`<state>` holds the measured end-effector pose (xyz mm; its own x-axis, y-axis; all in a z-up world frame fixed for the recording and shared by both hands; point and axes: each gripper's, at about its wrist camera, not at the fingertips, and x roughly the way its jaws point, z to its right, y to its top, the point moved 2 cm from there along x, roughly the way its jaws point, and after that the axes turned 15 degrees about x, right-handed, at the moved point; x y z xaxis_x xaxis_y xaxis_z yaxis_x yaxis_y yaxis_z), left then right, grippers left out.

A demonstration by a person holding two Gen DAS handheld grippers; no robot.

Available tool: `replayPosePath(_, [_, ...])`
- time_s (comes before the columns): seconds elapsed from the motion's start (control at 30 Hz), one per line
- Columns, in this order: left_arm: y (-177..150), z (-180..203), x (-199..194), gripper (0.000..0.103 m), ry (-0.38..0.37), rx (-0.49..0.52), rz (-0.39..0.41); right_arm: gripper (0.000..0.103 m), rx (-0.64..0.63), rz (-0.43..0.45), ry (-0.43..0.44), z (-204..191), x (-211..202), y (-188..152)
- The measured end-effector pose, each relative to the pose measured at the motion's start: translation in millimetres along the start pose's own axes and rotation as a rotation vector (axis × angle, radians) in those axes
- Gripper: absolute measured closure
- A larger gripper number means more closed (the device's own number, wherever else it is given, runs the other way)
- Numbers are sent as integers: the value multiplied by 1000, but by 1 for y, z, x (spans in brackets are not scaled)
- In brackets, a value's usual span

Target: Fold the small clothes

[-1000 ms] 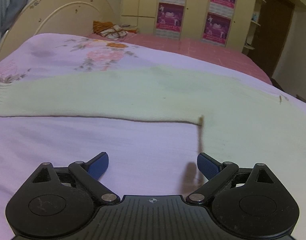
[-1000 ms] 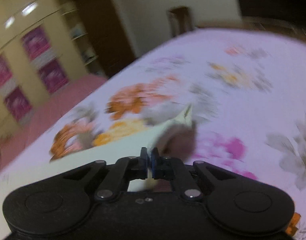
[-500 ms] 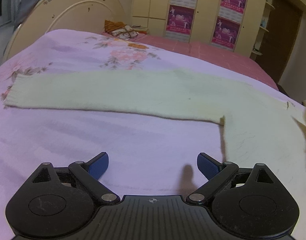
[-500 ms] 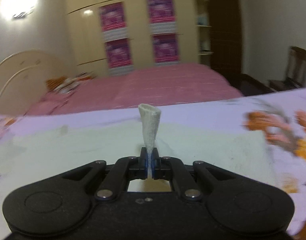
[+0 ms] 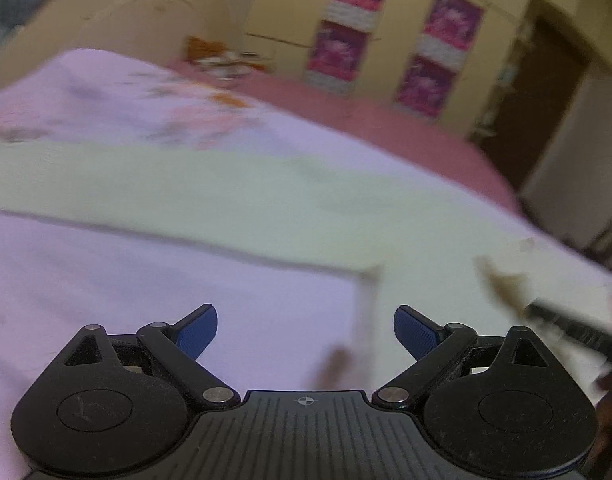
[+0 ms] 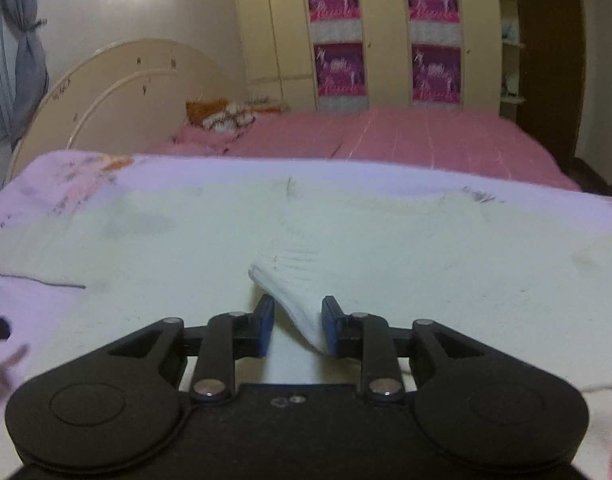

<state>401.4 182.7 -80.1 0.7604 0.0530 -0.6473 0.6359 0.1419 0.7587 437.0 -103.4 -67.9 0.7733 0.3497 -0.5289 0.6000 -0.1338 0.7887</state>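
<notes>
A cream knit sweater (image 6: 386, 240) lies flat on the lilac floral bedspread (image 6: 66, 176). Its right sleeve cuff (image 6: 294, 284) is folded across the body and lies between the fingers of my right gripper (image 6: 297, 326), whose jaws stand partly apart around it. In the blurred left wrist view the sweater's left sleeve (image 5: 146, 196) stretches out to the left, and my left gripper (image 5: 305, 330) hovers wide open and empty above the bedspread just below the armpit corner (image 5: 370, 276). The right gripper (image 5: 566, 324) shows at the right edge there.
A second bed with a pink cover (image 6: 406, 136) lies behind, with an orange pillow (image 6: 210, 114) and a cream round headboard (image 6: 114, 92). A wardrobe with pink posters (image 6: 434, 32) and a dark door (image 6: 546, 60) stand at the back.
My right gripper carried the sleeve cuff across onto the sweater body, lowered it and opened its jaws. My left gripper stayed open and shifted slightly; its view is now blurred.
</notes>
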Motion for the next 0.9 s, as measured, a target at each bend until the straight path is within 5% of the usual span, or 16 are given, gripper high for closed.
replayPosePath(0.07, [14,25,20,54,-109,2,-8,79,58,18,-16,20,-12,2])
replayPosePath(0.27, [44,104,91,53,-325,-26,-101,79,188,30,-57,65,-38,-5])
replayPosePath(0.43, [48,141,132,54,-309,-26,-141,79,235,56,-81,84,-54,-10])
replayPosePath(0.47, [49,146,136,65,-321,-19,-138,79,252,63,-86,89,-58,-10])
replayPosePath(0.5, [50,150,140,98,-343,-17,-141,78,268,67,-89,93,-58,-13])
replayPosePath(0.7, [66,122,128,100,-305,-13,-32,75,346,66,-95,113,-59,-15])
replayPosePath(0.9, [71,69,139,100,-215,-7,-56,71,432,71,-51,129,-65,-14])
